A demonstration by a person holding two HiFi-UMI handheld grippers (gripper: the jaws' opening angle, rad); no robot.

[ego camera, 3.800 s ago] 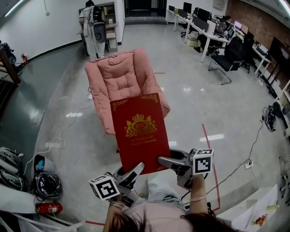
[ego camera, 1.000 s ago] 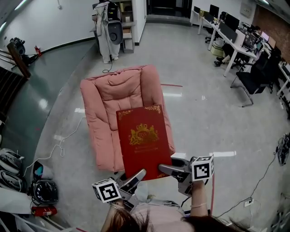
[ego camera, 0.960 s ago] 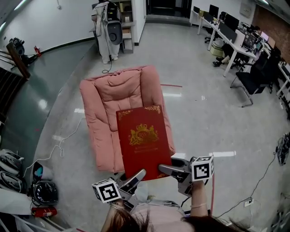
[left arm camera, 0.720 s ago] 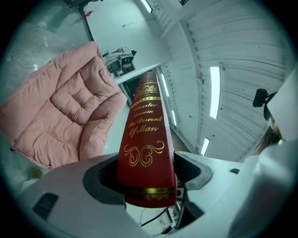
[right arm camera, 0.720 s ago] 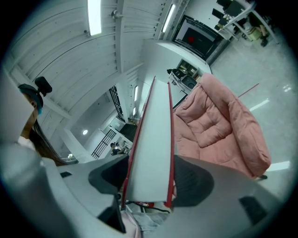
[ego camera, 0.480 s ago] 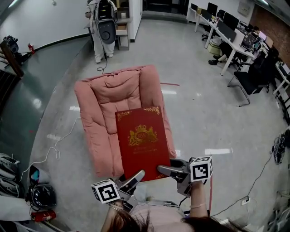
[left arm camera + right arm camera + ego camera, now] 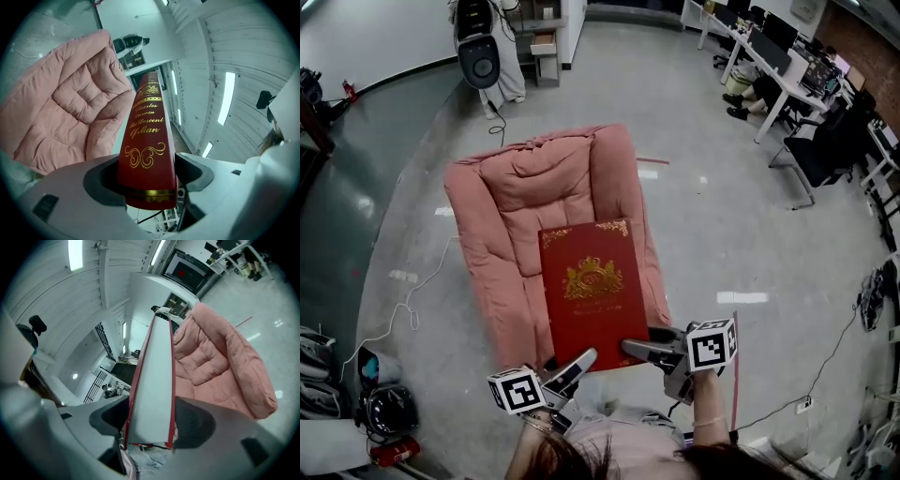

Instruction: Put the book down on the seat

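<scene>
A large red book (image 7: 592, 291) with gold print is held flat above the front part of a pink padded seat (image 7: 520, 202). My left gripper (image 7: 569, 366) is shut on its near left corner and my right gripper (image 7: 641, 349) on its near right corner. The left gripper view has the book's spine (image 7: 147, 136) clamped between both jaws of the left gripper (image 7: 147, 180), with the seat (image 7: 61, 117) behind. The book's pale page edge (image 7: 152, 385) fills the right gripper (image 7: 150, 420), whose jaws press on both covers, beside the seat (image 7: 220, 362).
Grey glossy floor surrounds the seat. A white cable (image 7: 412, 291) trails at its left. A helmet (image 7: 386, 410) and a red extinguisher (image 7: 394, 452) lie lower left. Desks (image 7: 769, 47) and black office chairs (image 7: 825, 141) stand upper right. A figure in white (image 7: 478, 47) stands far back.
The seat has come nearer and lower in the head view, so the book now hangs further over it. Both grips on the book look the same.
</scene>
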